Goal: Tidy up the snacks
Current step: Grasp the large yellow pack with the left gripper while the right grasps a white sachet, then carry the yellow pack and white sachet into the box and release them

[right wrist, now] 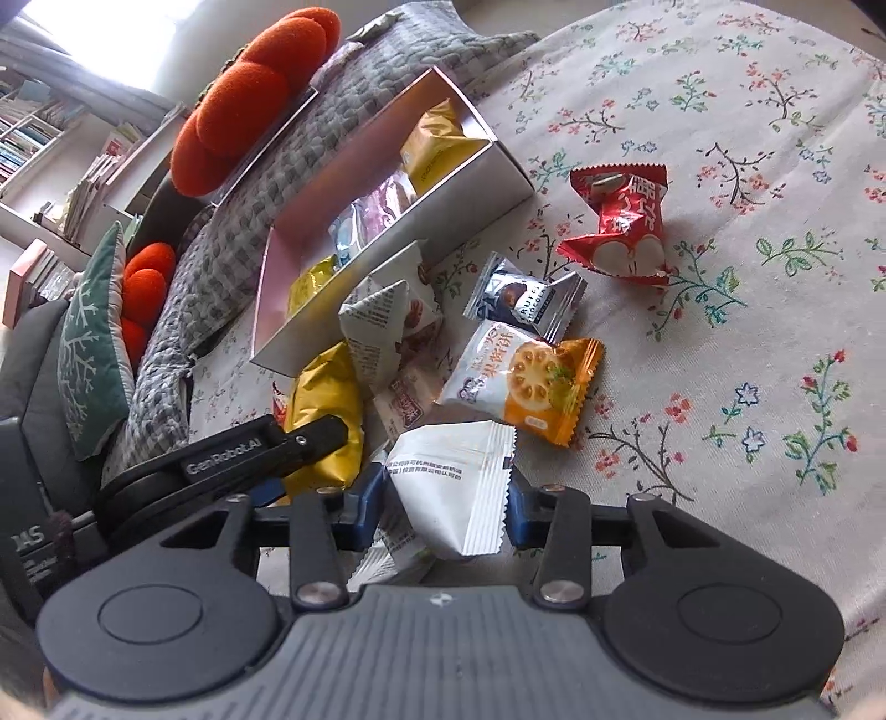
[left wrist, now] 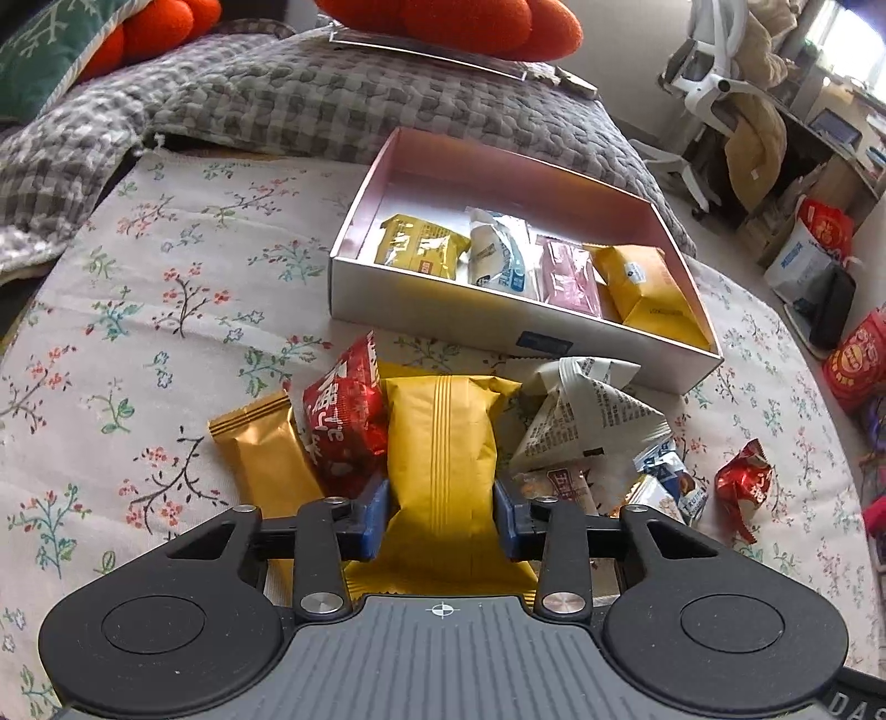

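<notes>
My left gripper (left wrist: 440, 512) is shut on a yellow snack packet (left wrist: 440, 443), its blue pads pressing both sides. Beyond it stands an open silver box (left wrist: 498, 321) holding several packets in a row. My right gripper (right wrist: 446, 507) is shut on a white snack packet (right wrist: 454, 482). The left gripper's black arm (right wrist: 260, 448) shows at the left of the right wrist view, with the yellow packet (right wrist: 326, 404) in it. Loose snacks lie on the floral cloth: a red packet (left wrist: 346, 421), a gold packet (left wrist: 260, 448), a white triangular packet (left wrist: 587, 410), an orange-and-white packet (right wrist: 526, 382), a dark chocolate packet (right wrist: 523, 296), a red candy packet (right wrist: 626, 221).
A grey checked blanket (left wrist: 310, 99) and orange cushions (left wrist: 454, 22) lie behind the box. A green pillow (right wrist: 88, 343) is at the left. A small red wrapper (left wrist: 742, 482) lies to the right. Bags (left wrist: 814, 260) and a white chair (left wrist: 714, 72) stand on the floor beyond the table edge.
</notes>
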